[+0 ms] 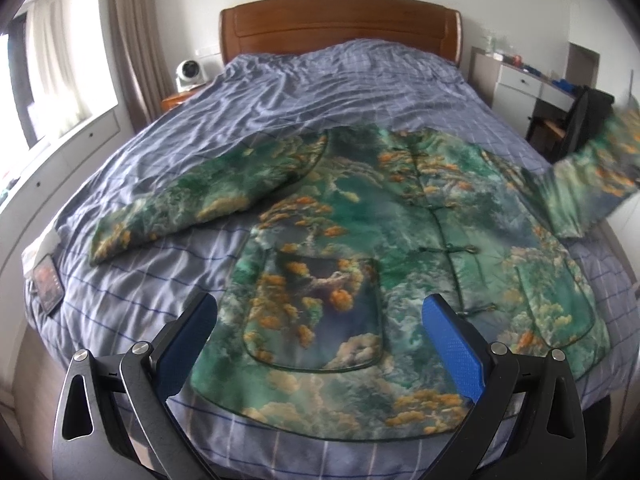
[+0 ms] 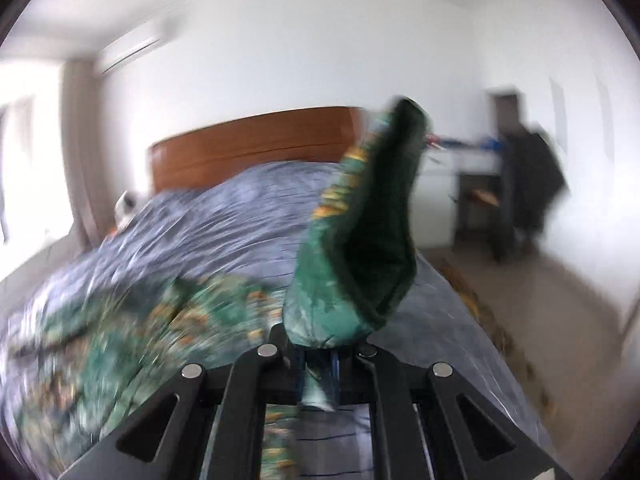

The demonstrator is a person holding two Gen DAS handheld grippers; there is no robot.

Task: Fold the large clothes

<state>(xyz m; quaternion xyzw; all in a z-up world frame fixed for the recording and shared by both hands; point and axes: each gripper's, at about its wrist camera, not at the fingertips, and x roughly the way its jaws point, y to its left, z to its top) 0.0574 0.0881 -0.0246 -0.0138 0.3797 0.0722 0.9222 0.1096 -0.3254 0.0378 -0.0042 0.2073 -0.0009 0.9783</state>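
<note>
The green printed jacket lies front-up across the bed, its sleeve at three o'clock lifted, pinched in the right gripper, presumably to fold inward, while the left gripper hovers spread near the hem.

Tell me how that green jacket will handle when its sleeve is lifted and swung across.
Probably floppy but with some body: the sleeve held in the shut right gripper stands up in a thick curl rather than hanging limp. The jacket looks quilted, so likely bulky. It will probably stay put on the rumpled bedcover. The left gripper is open.
</note>
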